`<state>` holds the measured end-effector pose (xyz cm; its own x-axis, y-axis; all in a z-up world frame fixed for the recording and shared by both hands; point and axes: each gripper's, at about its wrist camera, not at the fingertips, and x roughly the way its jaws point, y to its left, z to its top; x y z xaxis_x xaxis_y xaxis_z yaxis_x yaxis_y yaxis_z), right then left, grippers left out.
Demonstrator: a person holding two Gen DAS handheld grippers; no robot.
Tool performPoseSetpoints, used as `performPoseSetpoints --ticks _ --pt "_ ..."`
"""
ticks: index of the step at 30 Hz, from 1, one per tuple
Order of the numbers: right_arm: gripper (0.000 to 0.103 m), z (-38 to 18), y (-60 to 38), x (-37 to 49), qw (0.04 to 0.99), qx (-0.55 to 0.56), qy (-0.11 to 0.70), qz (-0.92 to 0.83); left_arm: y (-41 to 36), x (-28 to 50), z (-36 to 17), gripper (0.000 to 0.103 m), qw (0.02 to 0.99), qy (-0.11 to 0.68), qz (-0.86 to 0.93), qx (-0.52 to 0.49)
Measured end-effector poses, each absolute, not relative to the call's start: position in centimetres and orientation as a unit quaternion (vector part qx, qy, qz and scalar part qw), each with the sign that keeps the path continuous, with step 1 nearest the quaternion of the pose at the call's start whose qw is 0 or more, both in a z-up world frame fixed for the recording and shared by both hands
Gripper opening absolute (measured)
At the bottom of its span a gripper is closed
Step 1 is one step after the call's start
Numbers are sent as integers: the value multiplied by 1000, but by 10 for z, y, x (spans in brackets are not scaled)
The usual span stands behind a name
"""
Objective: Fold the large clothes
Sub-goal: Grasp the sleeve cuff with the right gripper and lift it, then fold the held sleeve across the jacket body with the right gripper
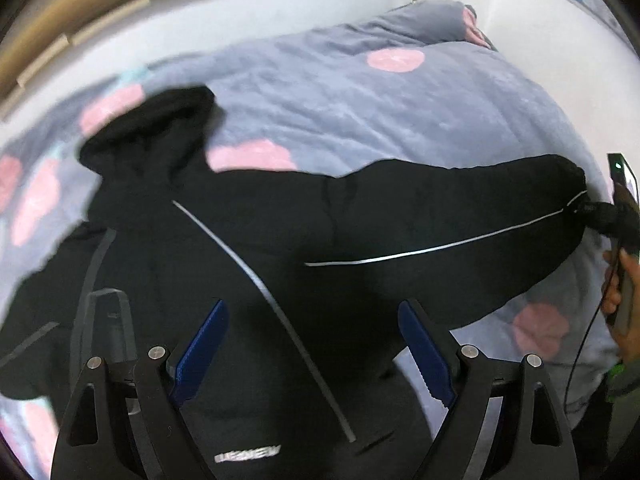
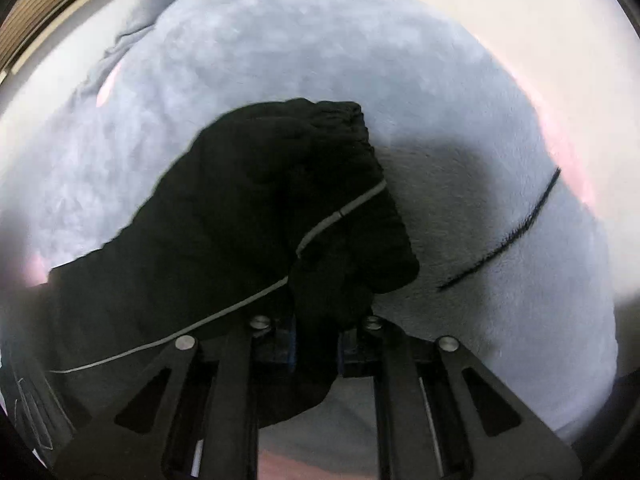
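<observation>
The black jacket (image 1: 248, 240) lay spread on the grey flowered blanket (image 1: 360, 100), hood up, not yet folded. The right gripper (image 2: 316, 344) was clamped on its sleeve cuff (image 2: 320, 184), while the left gripper (image 1: 312, 344) gaped empty over the jacket's body.

Left wrist view above jacket (image 1: 280, 240) body, right wrist view close on its sleeve (image 2: 260, 208), shared bedspread (image 1: 360, 100)

The right claw (image 2: 316, 344) pinches the black jacket sleeve (image 2: 256, 208) above the grey fleece blanket (image 2: 280, 40).
</observation>
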<state>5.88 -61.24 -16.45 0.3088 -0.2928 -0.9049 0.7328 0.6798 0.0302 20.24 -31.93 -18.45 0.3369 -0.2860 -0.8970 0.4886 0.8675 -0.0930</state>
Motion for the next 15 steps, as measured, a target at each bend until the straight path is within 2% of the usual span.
performPoseSetpoints --ticks 8,15 --pt "9 -128 -541 78 817 177 474 -275 -315 209 -199 86 792 534 -293 34" --pt "8 -103 -428 107 854 129 469 -185 -242 218 -183 86 808 518 -282 4"
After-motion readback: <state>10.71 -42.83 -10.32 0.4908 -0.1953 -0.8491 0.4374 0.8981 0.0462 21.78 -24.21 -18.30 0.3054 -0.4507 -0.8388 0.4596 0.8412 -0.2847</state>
